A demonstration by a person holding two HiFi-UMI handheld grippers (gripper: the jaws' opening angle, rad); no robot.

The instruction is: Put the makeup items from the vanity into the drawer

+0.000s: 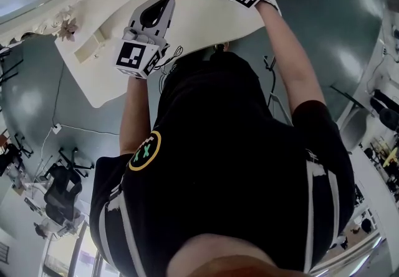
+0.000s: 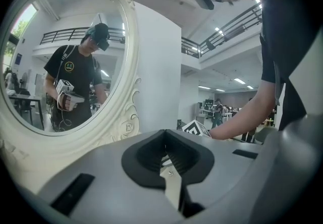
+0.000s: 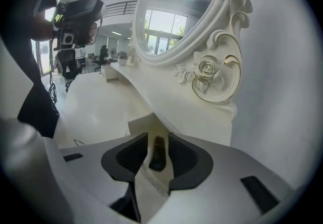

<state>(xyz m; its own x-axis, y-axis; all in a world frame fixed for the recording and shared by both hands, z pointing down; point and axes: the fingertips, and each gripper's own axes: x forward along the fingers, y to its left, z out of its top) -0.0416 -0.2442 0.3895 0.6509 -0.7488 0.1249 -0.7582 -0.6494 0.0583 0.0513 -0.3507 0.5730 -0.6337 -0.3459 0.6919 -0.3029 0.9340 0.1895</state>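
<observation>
— Where's the makeup now?
— A dark tube [image 3: 158, 155] sits between the pads of my right gripper [image 3: 158, 136]. It's right over the small open drawer [image 3: 137, 126] at the far right of the vanity [image 1: 187, 23], below the rose carved on the mirror [image 3: 176, 11] frame.
— Clamped on it?
— It doesn't look so. My right fingers stand a little apart, and a thin strip of pale drawer shows on each side of the tube (narrow, but there). I can't tell whether the tube's end rests on the drawer floor.
— What's in the drawer?
— I can only make out the tube over it. My gripper covers most of the inside, and the bit that shows is plain cream.
— And the left one?
— My left gripper [image 2: 165, 134] hovers over the vanity top, well to the left of the drawer and nearer me. Its fingers are together with nothing between them, and they point toward the mirror.
</observation>
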